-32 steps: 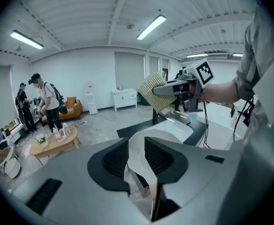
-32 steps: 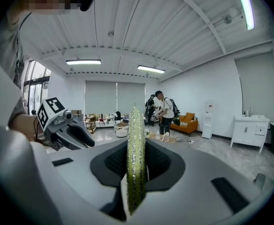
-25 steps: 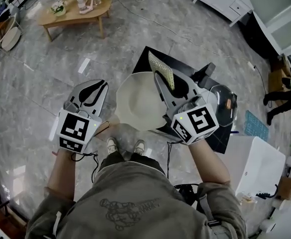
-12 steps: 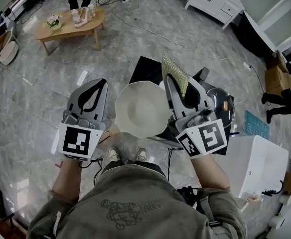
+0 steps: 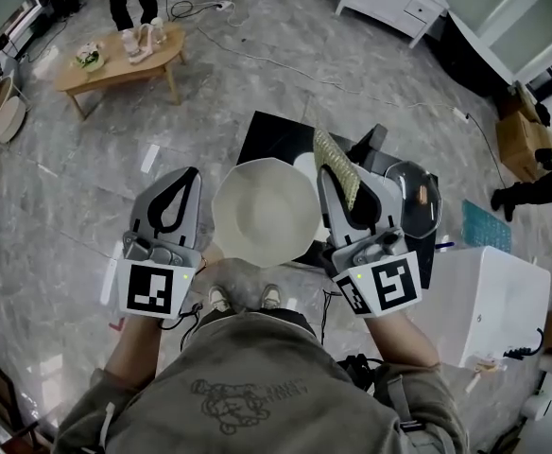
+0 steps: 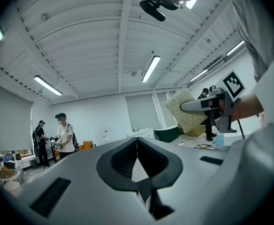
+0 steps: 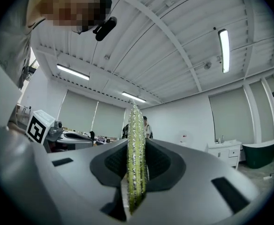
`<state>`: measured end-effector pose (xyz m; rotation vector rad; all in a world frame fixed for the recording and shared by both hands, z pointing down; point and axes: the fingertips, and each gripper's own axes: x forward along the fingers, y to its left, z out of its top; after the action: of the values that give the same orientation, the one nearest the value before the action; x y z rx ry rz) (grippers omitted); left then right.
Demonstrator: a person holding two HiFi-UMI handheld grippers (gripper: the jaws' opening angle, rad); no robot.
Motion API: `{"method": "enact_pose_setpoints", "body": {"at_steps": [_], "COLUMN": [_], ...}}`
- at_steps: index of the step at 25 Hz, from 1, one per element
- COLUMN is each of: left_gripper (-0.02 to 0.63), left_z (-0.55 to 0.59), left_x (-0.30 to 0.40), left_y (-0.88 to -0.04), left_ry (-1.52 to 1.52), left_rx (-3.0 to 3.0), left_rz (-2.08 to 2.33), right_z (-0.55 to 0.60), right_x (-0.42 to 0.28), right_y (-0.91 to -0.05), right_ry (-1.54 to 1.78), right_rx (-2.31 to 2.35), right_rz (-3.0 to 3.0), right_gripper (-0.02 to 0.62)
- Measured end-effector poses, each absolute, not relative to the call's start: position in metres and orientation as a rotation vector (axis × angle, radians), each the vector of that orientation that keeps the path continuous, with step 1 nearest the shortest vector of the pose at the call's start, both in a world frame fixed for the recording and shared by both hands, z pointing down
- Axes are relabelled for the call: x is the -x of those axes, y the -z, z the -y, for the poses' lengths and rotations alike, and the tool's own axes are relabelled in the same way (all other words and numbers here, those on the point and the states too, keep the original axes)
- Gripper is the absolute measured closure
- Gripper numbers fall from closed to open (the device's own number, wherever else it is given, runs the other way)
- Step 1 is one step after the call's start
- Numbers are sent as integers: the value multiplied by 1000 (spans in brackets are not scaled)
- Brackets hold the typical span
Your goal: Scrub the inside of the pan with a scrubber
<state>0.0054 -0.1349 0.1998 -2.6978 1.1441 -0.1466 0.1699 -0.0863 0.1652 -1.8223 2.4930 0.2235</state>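
The pan [image 5: 267, 211] sits on the black table [image 5: 276, 130], nothing touching its pale inside. The scrubber [image 5: 336, 164], clamped in the right gripper [image 7: 136, 144], has risen beside its right rim. The left gripper [image 5: 189, 178] has just closed empty, so scrubbing likely hasn't begun.

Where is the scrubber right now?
In the head view the scrubber stands clamped between the fingers of the right gripper, just right of the white pan. The left gripper is on the pan's other side.
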Motion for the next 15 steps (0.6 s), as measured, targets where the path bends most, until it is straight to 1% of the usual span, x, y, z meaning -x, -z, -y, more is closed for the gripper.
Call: {"method": "enact_pose_setpoints", "body": {"at_steps": [8, 15], "left_gripper": [586, 586], "left_z": [132, 132], "left_x": [-7, -8], "left_y": [-213, -215], "left_ry": [188, 213], "left_rx": [2721, 2718], "left_rz": [-1124, -1128], "right_z": [82, 81], "right_x": [-175, -178], "right_y": [-195, -195], "right_ry": [-147, -126], "right_rx": [1871, 1871], "right_rz": [-2529, -2526], "right_gripper": [522, 522]}}
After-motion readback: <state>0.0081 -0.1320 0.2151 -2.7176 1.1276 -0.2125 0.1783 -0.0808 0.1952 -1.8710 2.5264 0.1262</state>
